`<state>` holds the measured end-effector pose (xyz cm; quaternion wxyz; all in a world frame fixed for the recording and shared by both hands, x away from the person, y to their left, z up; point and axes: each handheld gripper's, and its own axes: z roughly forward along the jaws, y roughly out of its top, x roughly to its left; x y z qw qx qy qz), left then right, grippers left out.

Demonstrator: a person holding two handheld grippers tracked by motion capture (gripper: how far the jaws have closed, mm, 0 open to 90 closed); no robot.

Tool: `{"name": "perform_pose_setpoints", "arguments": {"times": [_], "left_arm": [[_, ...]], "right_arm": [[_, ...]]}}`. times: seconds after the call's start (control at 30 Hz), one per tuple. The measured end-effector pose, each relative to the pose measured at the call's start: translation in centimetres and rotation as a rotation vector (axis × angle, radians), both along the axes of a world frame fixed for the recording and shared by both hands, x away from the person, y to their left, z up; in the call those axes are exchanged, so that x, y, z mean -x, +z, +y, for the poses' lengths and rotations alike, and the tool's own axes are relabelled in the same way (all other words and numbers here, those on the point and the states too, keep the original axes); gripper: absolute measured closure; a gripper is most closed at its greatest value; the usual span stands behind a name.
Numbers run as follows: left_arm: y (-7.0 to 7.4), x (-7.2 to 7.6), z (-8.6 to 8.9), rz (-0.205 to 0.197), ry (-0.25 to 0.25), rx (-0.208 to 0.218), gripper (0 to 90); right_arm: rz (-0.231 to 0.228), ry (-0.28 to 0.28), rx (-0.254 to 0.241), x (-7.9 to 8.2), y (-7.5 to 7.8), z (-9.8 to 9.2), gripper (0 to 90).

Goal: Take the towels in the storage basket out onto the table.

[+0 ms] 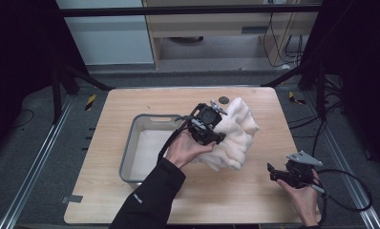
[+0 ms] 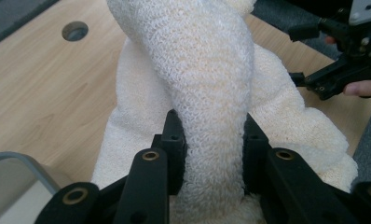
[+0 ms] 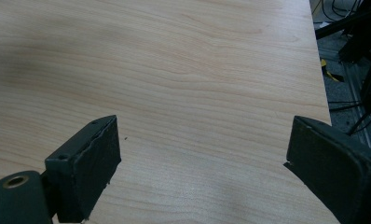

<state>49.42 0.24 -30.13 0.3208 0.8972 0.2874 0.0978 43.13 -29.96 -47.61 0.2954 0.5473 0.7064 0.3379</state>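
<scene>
A cream terry towel (image 1: 236,136) is bunched and lifted at the middle right of the wooden table (image 1: 131,100). My left gripper (image 1: 212,128) is shut on a thick fold of the towel (image 2: 211,93), its jaws pressing that fold from both sides. A grey plastic tub (image 1: 131,143) stands just left of the towel, pale inside. My right gripper (image 1: 274,172) hovers near the table's front right corner, apart from the towel. Its jaws stand wide open over bare wood, with both black pads (image 3: 88,163) empty.
A round hole (image 1: 223,100) sits in the tabletop behind the towel. The table's right edge (image 3: 321,70) is close to my right gripper, with cables and metal frame rails on the floor beyond. Bare wood lies in front of the tub and towel.
</scene>
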Motion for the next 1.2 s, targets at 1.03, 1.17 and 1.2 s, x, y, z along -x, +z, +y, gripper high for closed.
{"name": "perform_pose_setpoints", "arguments": {"times": [1.03, 1.17, 1.2], "left_arm": [[-10.2, -1.3, -3.4, 0.087, -0.018, -0.026, 66.8], [-11.4, -1.1, -3.5, 0.092, -0.029, -0.018, 64.0], [-11.6, -1.1, -3.5, 0.097, -0.032, -0.017, 63.3]], "right_arm": [[0.019, -0.007, 0.014, -0.1, -0.4, -0.1, 9.6], [0.016, -0.006, 0.017, -0.1, -0.4, 0.0, 9.6], [0.018, -0.008, 0.016, -0.1, -0.4, 0.0, 9.5]]}}
